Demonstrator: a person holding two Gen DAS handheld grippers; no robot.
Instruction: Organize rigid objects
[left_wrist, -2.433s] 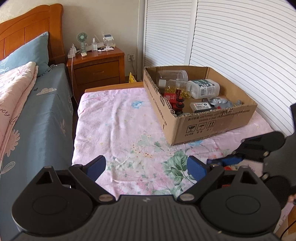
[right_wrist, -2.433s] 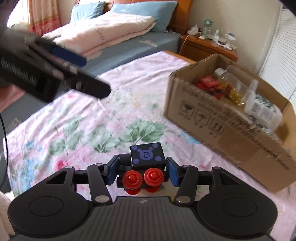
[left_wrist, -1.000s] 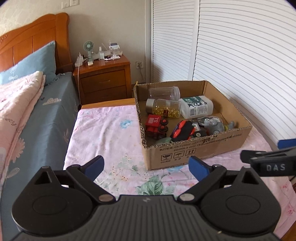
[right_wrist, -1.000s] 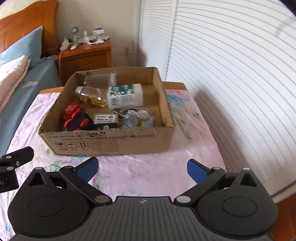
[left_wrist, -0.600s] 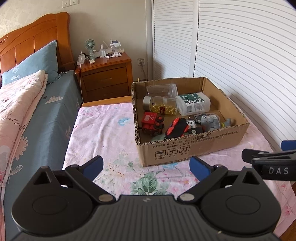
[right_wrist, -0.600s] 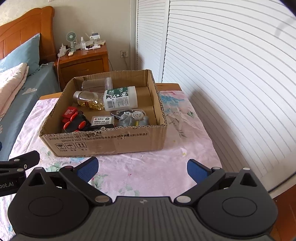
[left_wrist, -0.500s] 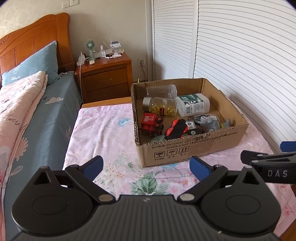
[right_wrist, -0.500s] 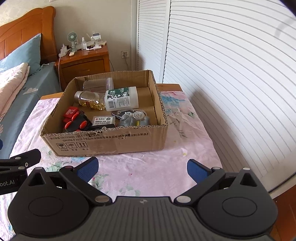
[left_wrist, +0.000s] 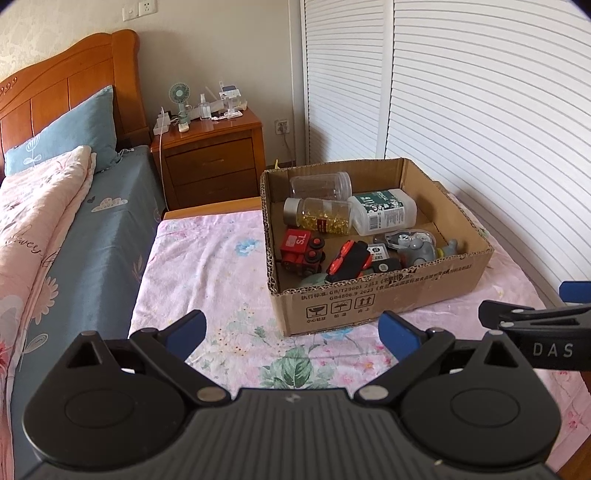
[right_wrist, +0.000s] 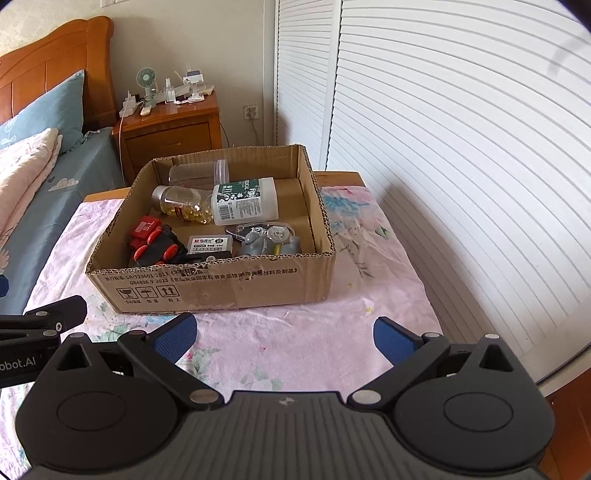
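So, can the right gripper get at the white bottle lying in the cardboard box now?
Probably yes. The right gripper is open and empty, and the cardboard box has no lid. The white bottle lies on top, uncovered, so it could come down from above over the box wall.

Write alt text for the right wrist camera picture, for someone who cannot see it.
An open cardboard box sits on a pink floral sheet, holding toy cars, a white bottle and jars. The right gripper is open and empty in the foreground.
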